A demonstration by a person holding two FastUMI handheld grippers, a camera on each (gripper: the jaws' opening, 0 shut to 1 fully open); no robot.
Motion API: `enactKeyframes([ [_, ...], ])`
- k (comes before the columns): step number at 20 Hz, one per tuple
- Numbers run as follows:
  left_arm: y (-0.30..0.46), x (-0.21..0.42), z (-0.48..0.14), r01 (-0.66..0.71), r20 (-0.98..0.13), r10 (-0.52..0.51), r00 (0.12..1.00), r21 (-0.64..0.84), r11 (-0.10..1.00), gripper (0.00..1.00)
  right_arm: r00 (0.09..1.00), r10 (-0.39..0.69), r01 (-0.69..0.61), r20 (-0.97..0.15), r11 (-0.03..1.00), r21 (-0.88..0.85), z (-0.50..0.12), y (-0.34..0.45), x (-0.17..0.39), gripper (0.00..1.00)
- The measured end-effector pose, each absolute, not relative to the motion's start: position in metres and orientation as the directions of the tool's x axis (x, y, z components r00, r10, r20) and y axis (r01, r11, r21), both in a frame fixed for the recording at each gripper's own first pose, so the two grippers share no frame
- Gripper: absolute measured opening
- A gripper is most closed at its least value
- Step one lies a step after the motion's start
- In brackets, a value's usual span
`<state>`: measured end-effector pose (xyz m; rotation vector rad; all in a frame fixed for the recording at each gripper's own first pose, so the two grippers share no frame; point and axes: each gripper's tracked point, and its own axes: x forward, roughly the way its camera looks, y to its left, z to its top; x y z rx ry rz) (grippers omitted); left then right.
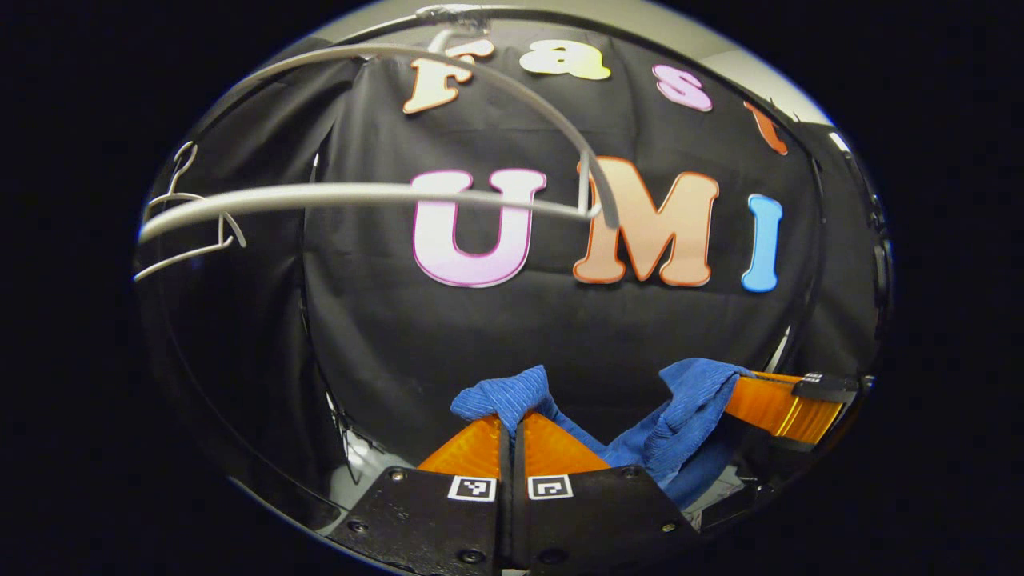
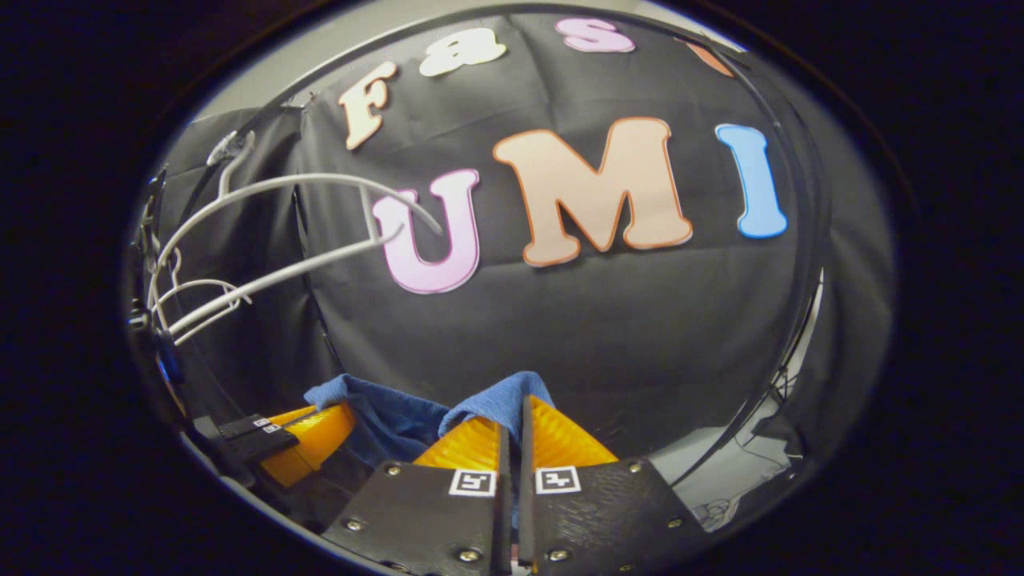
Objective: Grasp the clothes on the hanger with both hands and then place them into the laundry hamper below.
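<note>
In the left gripper view, the left gripper [image 1: 512, 420] shows at the bottom with its two ribbed orange fingers [image 1: 472, 448] pressed almost together. A fold of blue ribbed cloth garment [image 1: 512, 396] is pinched between the fingertips and bunches up just above them. The garment runs from there down and to the right, sagging in the middle, then rises to a second bunch held at the tip of the right gripper [image 1: 740, 392], which enters from the right edge as an orange finger with a black mount.

Above, a pale grey plastic clothes hanger [image 1: 360, 196] hangs bare, its long bottom bar crossing the upper left of the view and its curved shoulder arching over it. A second, thinner white wire hanger [image 1: 188, 216] hangs farther off at the left. The garment is well below both hangers and touches neither.

In the right gripper view, the right gripper [image 2: 512, 420] shows at the bottom, its orange fingers [image 2: 468, 444] closed nearly to touching on another fold of the same blue garment [image 2: 500, 400]. The cloth stretches left from the fingertips toward the left gripper [image 2: 320, 420], seen at the lower left as an orange finger with a black mount, where the garment's far end [image 2: 336, 392] sits at its tip. The grey hanger [image 2: 280, 232] and the thin wire hanger [image 2: 200, 300] hang at the upper left, apart from the cloth.
</note>
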<state>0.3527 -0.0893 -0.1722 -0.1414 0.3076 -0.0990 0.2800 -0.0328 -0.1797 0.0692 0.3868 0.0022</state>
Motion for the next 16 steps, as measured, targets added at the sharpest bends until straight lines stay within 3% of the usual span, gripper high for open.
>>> enactKeyframes([
  [7,-0.098,0.351,-0.233,0.058,-0.446,-0.104,0.889,-0.117,0.991,0.0,0.857,0.109,-0.075,-0.504,0.993,0.088,-0.255,-0.025,0.279,0.04],
  [16,-0.1,0.334,-0.322,0.049,-0.645,-0.093,0.758,-0.086,0.995,0.01,0.729,0.134,-0.127,-0.671,0.99,0.06,-0.348,-0.023,0.282,0.04],
])
